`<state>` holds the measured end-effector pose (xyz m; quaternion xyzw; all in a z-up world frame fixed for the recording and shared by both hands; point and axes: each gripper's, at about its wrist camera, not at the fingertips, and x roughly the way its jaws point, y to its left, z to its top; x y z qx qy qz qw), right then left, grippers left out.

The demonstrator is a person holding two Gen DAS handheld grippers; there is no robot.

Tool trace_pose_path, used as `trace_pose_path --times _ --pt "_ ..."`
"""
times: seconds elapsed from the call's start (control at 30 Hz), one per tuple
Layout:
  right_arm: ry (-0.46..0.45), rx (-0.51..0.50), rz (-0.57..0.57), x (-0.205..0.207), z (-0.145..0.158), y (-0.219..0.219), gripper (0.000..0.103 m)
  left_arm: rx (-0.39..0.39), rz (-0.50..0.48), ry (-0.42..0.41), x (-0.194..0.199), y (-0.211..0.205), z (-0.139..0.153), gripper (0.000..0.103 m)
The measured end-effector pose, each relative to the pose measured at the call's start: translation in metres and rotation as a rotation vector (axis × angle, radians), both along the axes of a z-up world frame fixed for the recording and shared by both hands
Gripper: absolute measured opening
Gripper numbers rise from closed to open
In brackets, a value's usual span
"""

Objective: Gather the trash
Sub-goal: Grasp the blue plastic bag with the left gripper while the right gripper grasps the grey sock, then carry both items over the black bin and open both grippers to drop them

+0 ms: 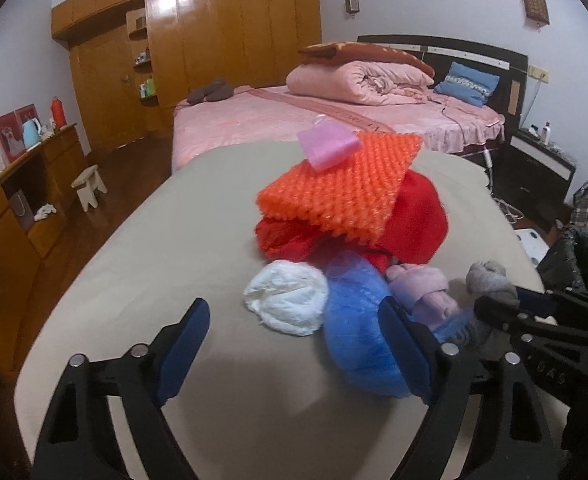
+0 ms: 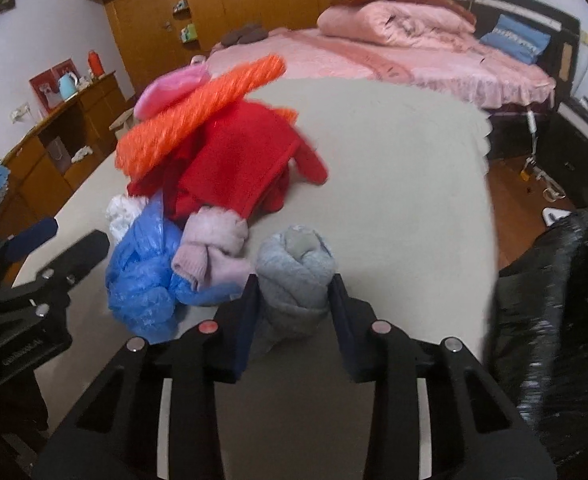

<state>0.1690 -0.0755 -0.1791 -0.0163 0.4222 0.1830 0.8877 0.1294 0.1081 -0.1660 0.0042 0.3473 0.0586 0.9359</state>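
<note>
On a beige-covered table (image 1: 154, 248) lies a pile: a crumpled white tissue wad (image 1: 288, 298), a blue plastic bag (image 1: 357, 320), a rolled lilac sock pair (image 1: 425, 288), a rolled grey sock pair (image 2: 294, 276), red cloth (image 1: 413, 216), an orange knit mat (image 1: 341, 184) and a pink packet (image 1: 327, 146). My left gripper (image 1: 294, 348) is open, its jaws on either side of the tissue and the blue bag. My right gripper (image 2: 294, 304) is shut on the grey sock roll, which also shows in the left wrist view (image 1: 489, 280).
A black trash bag (image 2: 553, 300) stands open at the table's right edge. A pink bed (image 1: 294, 120) lies beyond the table. A wooden sideboard (image 1: 22, 200) and a small stool (image 1: 90, 186) stand at the left. A dark nightstand (image 1: 533, 164) is at the right.
</note>
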Motion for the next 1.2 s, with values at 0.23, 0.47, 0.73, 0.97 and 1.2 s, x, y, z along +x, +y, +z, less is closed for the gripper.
trace_pose_path --times 0.23,0.47,0.73,0.97,1.2 --pt "-0.055 -0.020 -0.043 -0.001 0.015 -0.020 0.034 -0.030 -0.075 0.045 0.014 -0.023 -0.011 0.067" --pt "-0.051 -0.008 -0.054 -0.004 0.019 -0.032 0.035 -0.006 -0.099 0.134 0.029 -0.043 -0.033 0.062" --pt "-0.063 -0.003 -0.051 -0.014 0.028 -0.035 0.035 -0.069 -0.128 0.131 0.027 -0.041 -0.032 0.040" --pt "-0.118 0.024 -0.058 -0.030 0.056 -0.043 0.035 -0.072 -0.125 0.023 -0.005 -0.034 0.014 0.038" --pt "-0.176 0.053 -0.104 -0.052 0.087 -0.072 0.035 -0.089 -0.187 -0.050 -0.030 -0.054 0.061 0.038"
